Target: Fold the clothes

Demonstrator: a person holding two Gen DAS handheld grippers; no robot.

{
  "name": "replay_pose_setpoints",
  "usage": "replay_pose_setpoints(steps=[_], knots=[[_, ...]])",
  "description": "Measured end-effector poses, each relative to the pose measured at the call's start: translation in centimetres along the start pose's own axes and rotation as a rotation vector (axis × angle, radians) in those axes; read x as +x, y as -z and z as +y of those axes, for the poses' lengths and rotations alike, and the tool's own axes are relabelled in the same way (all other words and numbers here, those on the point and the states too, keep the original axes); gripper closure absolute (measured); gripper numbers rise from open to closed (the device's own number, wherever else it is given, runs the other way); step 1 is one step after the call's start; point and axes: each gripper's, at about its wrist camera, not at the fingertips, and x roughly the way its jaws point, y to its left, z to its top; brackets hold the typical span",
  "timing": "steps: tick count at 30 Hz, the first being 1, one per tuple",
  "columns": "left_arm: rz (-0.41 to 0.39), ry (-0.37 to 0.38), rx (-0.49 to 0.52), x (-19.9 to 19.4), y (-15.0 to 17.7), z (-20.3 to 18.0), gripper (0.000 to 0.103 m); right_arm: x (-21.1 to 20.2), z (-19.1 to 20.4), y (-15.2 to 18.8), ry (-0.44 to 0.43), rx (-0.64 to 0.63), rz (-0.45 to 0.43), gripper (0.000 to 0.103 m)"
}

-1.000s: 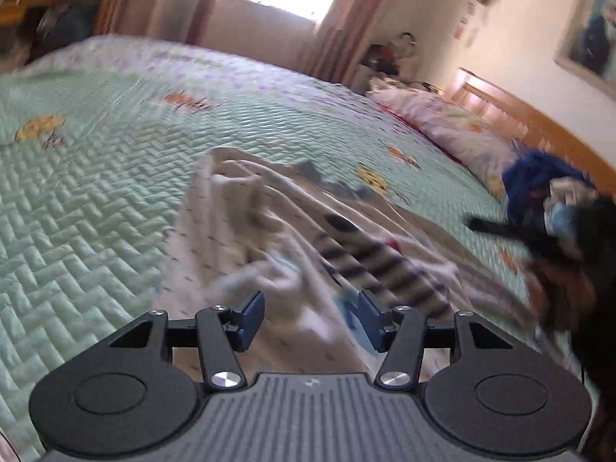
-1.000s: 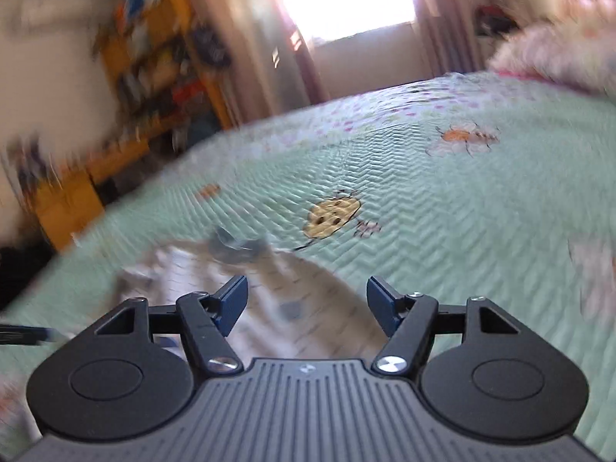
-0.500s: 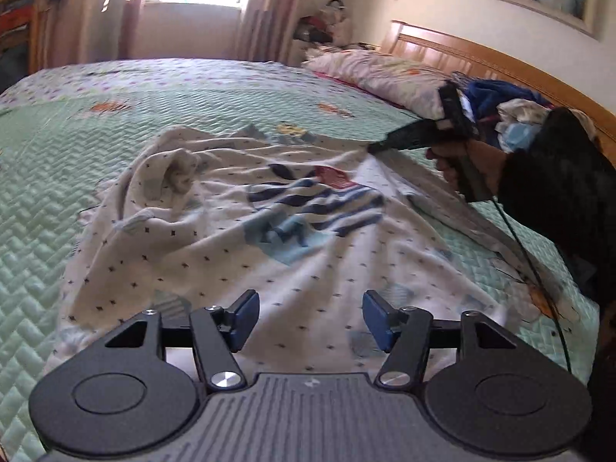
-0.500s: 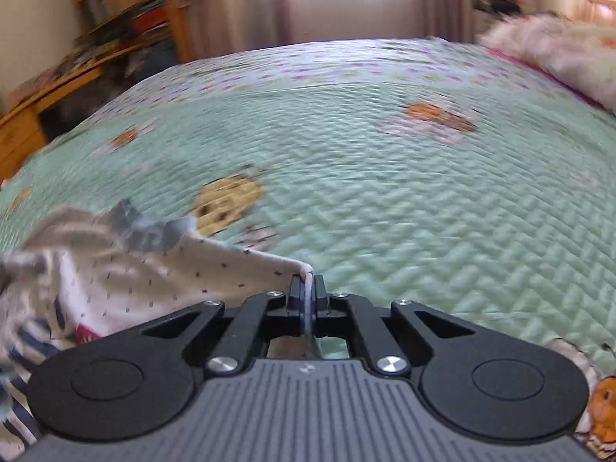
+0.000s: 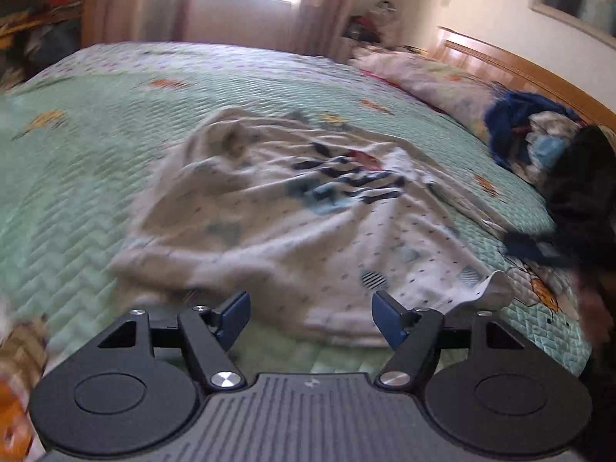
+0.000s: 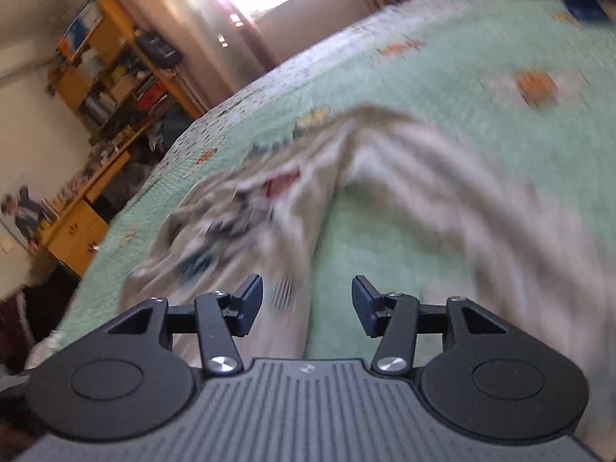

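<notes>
My right gripper (image 6: 307, 304) has let go of the white dotted cotton shirt (image 5: 308, 227); its jaws are opening, nothing between them. The left gripper (image 5: 310, 317) is opening too, empty, above the hem. The shirt now lies spread on the green quilted bed (image 5: 77, 192), ready for a first fold.

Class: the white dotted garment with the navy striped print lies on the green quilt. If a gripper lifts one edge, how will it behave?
The white dotted garment probably flops and drapes: it lies in soft wrinkles. It looks thin, likely light. Its curled hem corner suggests edges fold easily.

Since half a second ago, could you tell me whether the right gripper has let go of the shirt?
Yes. The right gripper, then clamped on the white shirt's edge, now has its jaws opening with nothing pinched, above the green quilt.
</notes>
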Motion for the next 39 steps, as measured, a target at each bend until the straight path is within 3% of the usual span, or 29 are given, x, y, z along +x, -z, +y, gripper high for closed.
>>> replay_pose_setpoints(steps=[2, 8, 11, 15, 18, 23, 25, 29, 32, 33, 39], knots=[[-0.015, -0.028, -0.012, -1.1, 0.3, 0.2, 0.031, -2.0, 0.5, 2.4, 0.024, 0.006, -0.012, 0.05], [-0.05, -0.094, -0.012, -3.9, 1.3, -0.1, 0.029, -1.3, 8.1, 7.8, 0.317, -0.617, -0.093, 0.05], [-0.056, -0.093, -0.004, -5.3, 1.9, -0.3, 0.027, 0.4, 9.1, 8.6, 0.348, -0.76, -0.097, 0.05], [-0.049, -0.064, 0.008, -6.4, 2.5, -0.7, 0.024, 1.4, 8.1, 7.3, 0.213, -0.734, -0.027, 0.051], [-0.025, 0.027, 0.038, -6.4, 2.7, -1.9, 0.024, 0.8, 6.9, 5.9, 0.064, -0.718, 0.008, 0.052], [0.063, 0.194, 0.155, -4.0, 3.1, -6.9, 0.024, 0.7, 4.1, 3.3, -0.083, -0.63, 0.095, 0.053], [0.096, 0.276, 0.179, -2.3, 3.2, -9.1, 0.024, 0.5, 3.3, 3.3, -0.173, -0.595, 0.142, 0.06], [0.148, 0.381, 0.2, 1.5, 2.8, -12.2, 0.024, 0.2, 3.8, 5.3, -0.259, -0.641, 0.191, 0.063], [0.193, 0.456, 0.097, 4.5, 2.2, -12.2, 0.023, -1.3, 4.5, 6.5, -0.352, -0.654, 0.209, 0.065], [0.204, 0.477, 0.054, 5.3, 1.9, -11.8, 0.023, -1.9, 4.8, 6.9, -0.359, -0.67, 0.205, 0.072], [0.23, 0.565, -0.149, 9.2, 0.9, -10.3, 0.023, -2.9, 2.1, 5.0, -0.269, -0.585, 0.061, 0.07]])
